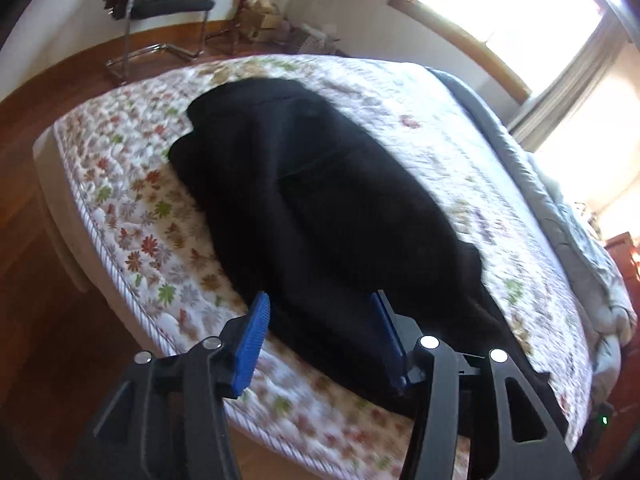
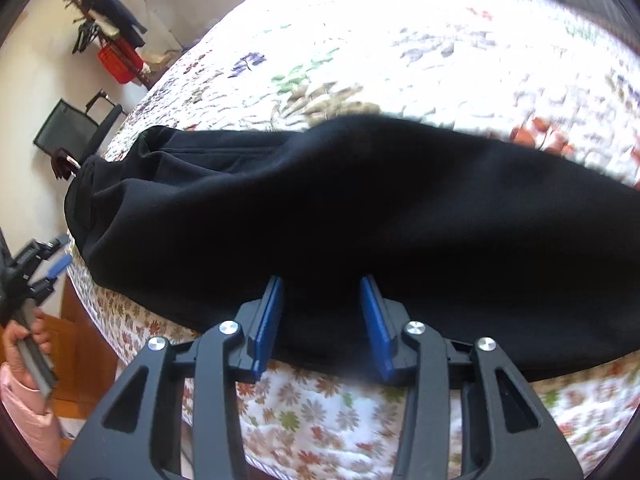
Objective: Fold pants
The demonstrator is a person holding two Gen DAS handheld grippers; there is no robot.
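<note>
The black pants (image 1: 320, 216) were lying stretched out long on the flowery quilt (image 1: 132, 184) covering the bed, running straight away from the left gripper (image 1: 320, 312) toward the far end of the mattress. That gripper had its blue pads (image 1: 254, 344) spread wide apart with nothing pinched between them, the near end of the pants sitting right in the gap and just beyond the tips.

The right gripper (image 2: 322, 292) was the same deal: pads apart, not clamping anything, with the long side edge of the pants (image 2: 360, 208) right at its tips and the dark cloth stretching across in front of it from side to side. Whether the tips actually touched the fabric was hard to tell.

Way off to that gripper's left, by the corner of the bed, the other gripper (image 2: 54, 270) showed up, with the person's hand (image 2: 24, 344) wrapped round its handle.

Beyond the far end of the bed there was a black chair (image 1: 164, 0) on the wood floor (image 1: 36, 320), and a bright window (image 1: 508, 4) off to the left gripper's right.
</note>
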